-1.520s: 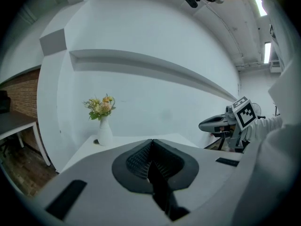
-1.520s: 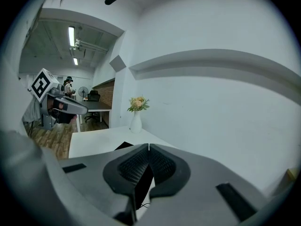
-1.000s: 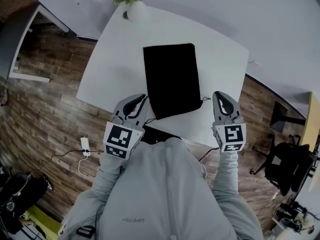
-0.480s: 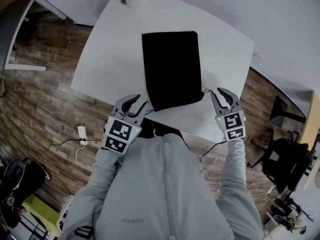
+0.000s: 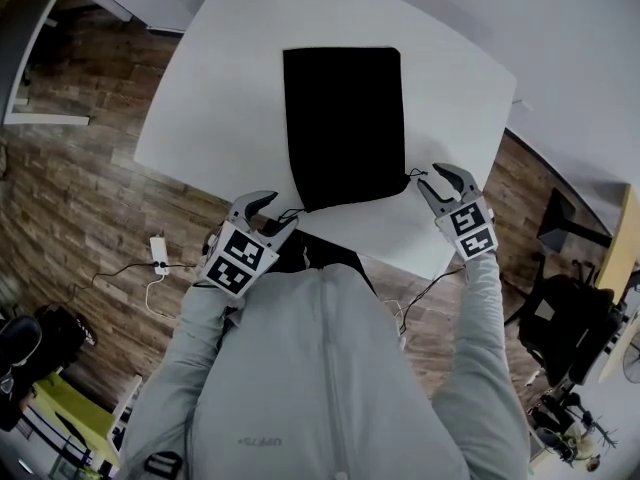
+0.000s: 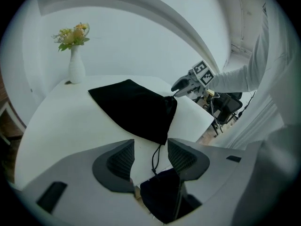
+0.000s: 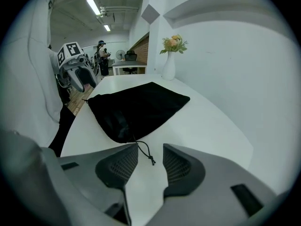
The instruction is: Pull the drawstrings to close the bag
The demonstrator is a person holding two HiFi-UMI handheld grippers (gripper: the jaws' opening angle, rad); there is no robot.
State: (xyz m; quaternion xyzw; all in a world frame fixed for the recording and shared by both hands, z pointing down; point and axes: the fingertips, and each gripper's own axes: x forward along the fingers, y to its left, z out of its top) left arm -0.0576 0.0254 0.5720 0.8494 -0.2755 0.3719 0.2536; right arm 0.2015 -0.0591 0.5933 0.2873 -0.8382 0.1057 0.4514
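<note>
A flat black drawstring bag (image 5: pixel 345 128) lies on the white table (image 5: pixel 450 78), its gathered mouth toward the near edge. My left gripper (image 5: pixel 275 211) sits at the mouth's left corner and is open; its jaws have just been opening. The left cord (image 6: pixel 155 157) runs between the pads, untouched. At the mouth's right corner my right gripper (image 5: pixel 428 176) is open too, its jaws also just opened. The knotted right cord (image 7: pixel 145 150) lies loose between them. Each gripper view shows the bag (image 6: pixel 134 109) (image 7: pixel 136 107) ahead.
A white vase of flowers (image 6: pixel 75 67) stands at the table's far edge, beyond the bag. The near table edge runs just under both grippers, with wooden floor below. A dark office chair (image 5: pixel 570 338) stands off to the right.
Both grippers have come down to the table's near edge beside the bag's mouth corners. Their jaws, shut a second ago, now stand apart around the cords.
</note>
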